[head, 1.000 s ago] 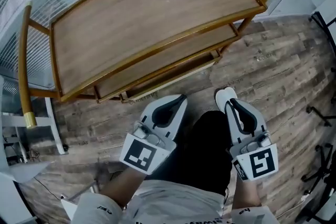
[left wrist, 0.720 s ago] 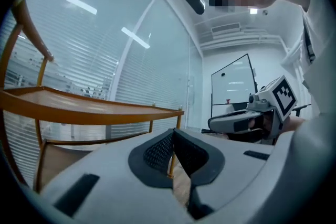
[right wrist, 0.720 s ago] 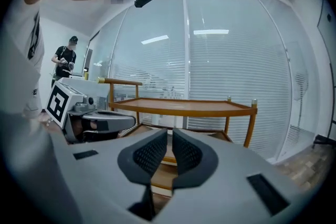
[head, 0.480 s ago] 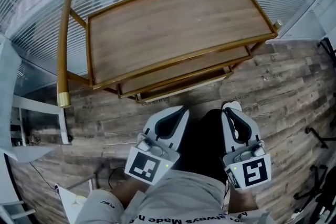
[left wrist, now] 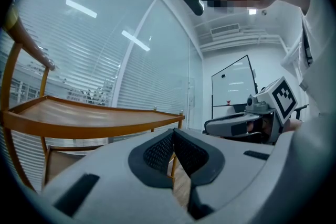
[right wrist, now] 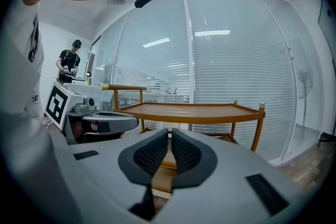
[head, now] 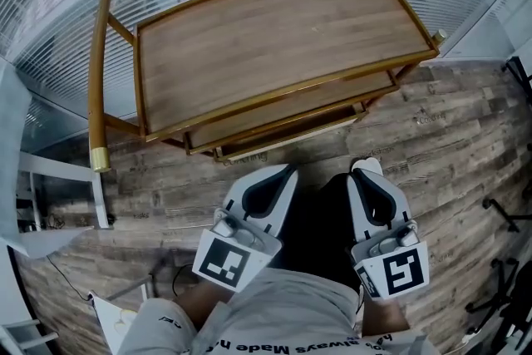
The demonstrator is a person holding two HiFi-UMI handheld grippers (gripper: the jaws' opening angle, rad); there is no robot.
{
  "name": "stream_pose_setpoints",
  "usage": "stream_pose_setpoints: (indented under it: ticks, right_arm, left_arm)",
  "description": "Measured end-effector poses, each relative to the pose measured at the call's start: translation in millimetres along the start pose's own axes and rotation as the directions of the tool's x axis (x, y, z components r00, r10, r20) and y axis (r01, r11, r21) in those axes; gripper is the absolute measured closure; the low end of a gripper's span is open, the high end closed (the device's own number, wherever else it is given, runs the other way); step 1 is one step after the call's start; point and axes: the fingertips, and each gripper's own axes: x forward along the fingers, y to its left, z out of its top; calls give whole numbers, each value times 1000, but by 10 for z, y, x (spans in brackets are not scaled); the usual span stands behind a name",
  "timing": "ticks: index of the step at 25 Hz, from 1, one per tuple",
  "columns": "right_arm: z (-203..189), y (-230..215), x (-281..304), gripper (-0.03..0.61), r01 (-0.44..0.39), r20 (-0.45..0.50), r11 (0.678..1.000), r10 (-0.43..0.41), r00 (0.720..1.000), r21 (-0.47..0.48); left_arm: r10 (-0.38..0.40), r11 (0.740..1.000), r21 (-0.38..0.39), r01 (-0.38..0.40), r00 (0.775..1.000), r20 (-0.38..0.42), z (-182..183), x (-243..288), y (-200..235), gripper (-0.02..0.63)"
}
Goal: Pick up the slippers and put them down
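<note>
left gripper (head: 285,171) and right gripper (head: 366,168) level, side by side, jaws closed

At the bottom edge of the head view we read upside-down print on the person's white shirt (head: 278,320): "always Made", cut off by the frame. On the whiteboard (left wrist: 233,84), right of centre in the left gripper view, we see only marks too small to read.

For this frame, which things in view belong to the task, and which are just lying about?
Job in hand:
left gripper, shut, empty
right gripper, shut, empty
(no slippers show in any view)

Just around:
wooden trolley
whiteboard
person in the background
</note>
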Motion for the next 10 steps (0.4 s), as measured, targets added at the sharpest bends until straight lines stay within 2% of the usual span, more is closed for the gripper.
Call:
stream_pose_setpoints:
  ticks: [10]
  right_arm:
    - [25, -18, -82, 552, -4, 6, 1000, 4, 1000, -11]
  left_arm:
    - [-9, 1000, 13, 9, 1000, 7, 19, 11, -126, 601]
